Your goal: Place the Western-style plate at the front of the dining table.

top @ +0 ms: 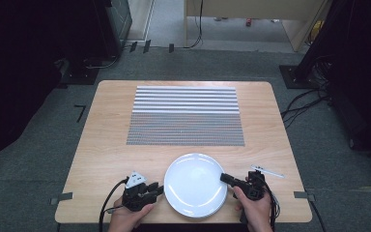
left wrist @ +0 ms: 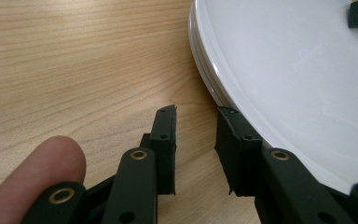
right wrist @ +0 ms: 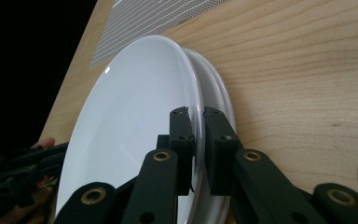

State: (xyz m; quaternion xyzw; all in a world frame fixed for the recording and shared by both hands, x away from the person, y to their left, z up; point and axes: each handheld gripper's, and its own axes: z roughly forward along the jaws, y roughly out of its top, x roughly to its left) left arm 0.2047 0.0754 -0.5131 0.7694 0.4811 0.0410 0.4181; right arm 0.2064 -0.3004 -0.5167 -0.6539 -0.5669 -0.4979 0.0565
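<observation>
Holding the right gripper [right wrist: 196, 116] low at the right edge of the stacked plates [top: 193, 186], I see its jaws clamped on the top plate [right wrist: 135, 121] rim, one above, one under. My left gripper [left wrist: 196, 114] lies at the stack's left edge, jaws narrowly apart, nothing between them. The stack sits near the table [top: 101, 145] front edge.

You have a light wooden tabletop [top: 106, 145] with a striped placemat [top: 185, 116] lying flat across its middle, paler bands at the far half and finer grey weave at the near half. Near the tabletop's right edge you see a small, thin silvery object [top: 266, 170], too small to identify. Around it, grey carpet floor [top: 29, 169] carries loose black cables [top: 304, 104] at the right.
</observation>
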